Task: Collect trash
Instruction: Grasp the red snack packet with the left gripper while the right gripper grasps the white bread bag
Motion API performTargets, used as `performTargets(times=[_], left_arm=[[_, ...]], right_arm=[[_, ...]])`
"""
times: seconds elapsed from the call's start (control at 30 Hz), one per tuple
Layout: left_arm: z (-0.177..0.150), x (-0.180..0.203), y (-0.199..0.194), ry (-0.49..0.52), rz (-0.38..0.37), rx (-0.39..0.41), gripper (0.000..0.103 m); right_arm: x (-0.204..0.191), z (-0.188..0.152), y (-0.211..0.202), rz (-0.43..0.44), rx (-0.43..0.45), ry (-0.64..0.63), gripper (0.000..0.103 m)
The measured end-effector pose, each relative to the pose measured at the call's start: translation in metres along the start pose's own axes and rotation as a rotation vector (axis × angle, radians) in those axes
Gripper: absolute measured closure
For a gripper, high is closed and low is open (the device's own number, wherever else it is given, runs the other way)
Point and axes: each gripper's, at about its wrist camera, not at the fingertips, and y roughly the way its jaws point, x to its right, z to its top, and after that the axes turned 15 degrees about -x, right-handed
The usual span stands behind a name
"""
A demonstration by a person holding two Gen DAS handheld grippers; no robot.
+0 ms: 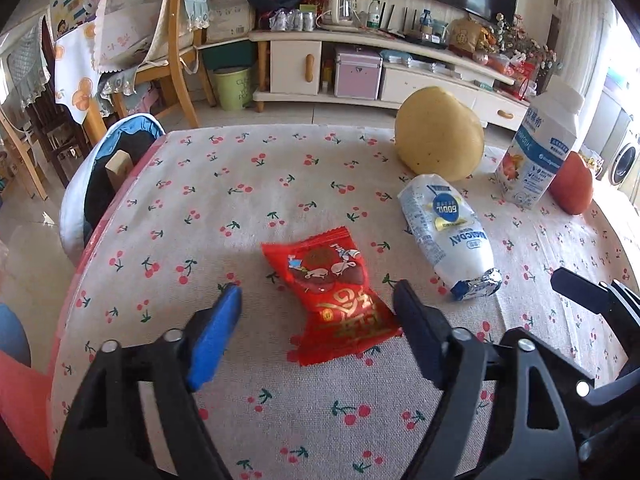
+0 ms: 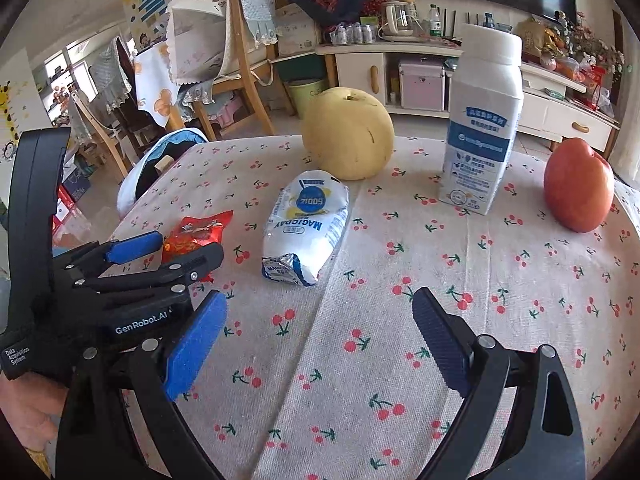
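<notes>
Blue-padded, the left gripper [image 1: 318, 300] stood parted around the red snack wrapper [image 1: 334, 300], pads short of pressing it. That wrapper lay flat on the cherry-print tablecloth [image 1: 240, 200]. At two o'clock from it lay a crumpled white milk pouch [image 1: 448, 236], a yellow pear [image 1: 438, 132] beyond. Over bare cloth, the right gripper [image 2: 320, 324] gaped, gripping nothing.

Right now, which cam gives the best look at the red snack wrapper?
Left wrist view: the red snack wrapper lies whole and unblocked between the left tool's open fingers, print readable. In the right wrist view the red snack wrapper sits near the left edge, small, partly hidden behind the left tool.
</notes>
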Motion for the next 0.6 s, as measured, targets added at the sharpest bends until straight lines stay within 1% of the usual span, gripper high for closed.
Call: performTargets(times=[0.03, 0.1, 0.13, 0.2, 0.43, 0.53, 0.57, 0.6], left_arm=[[0.001, 0.001, 0.003, 0.002, 0.004, -0.011, 0.031], [0.002, -0.004, 0.002, -0.016, 0.002, -0.005, 0.038], [0.003, -0.005, 0.002, -0.017, 0.007, -0.004, 0.040], [0.003, -0.007, 0.002, -0.024, 0.025, -0.002, 0.050], [0.002, -0.016, -0.001, -0.065, -0.003, 0.009, 0.053], [0.001, -0.019, -0.001, -0.075, -0.008, 0.012, 0.053], [0.000, -0.020, -0.001, -0.080, -0.007, 0.013, 0.054], [0.000, -0.021, -0.002, -0.086, -0.008, 0.015, 0.054]], right_arm=[[-0.001, 0.002, 0.002, 0.002, 0.001, 0.003, 0.010], [0.001, 0.008, 0.005, 0.019, -0.003, 0.018, 0.010], [0.001, 0.010, 0.006, 0.016, -0.001, 0.022, 0.010], [0.000, 0.014, 0.009, 0.016, 0.003, 0.036, 0.010], [0.006, 0.037, 0.025, 0.000, -0.034, 0.082, 0.011], [-0.001, 0.042, 0.029, -0.020, -0.045, 0.060, 0.025], [-0.004, 0.042, 0.030, -0.039, -0.047, 0.049, 0.028], [-0.006, 0.043, 0.031, -0.048, -0.051, 0.039, 0.035]])
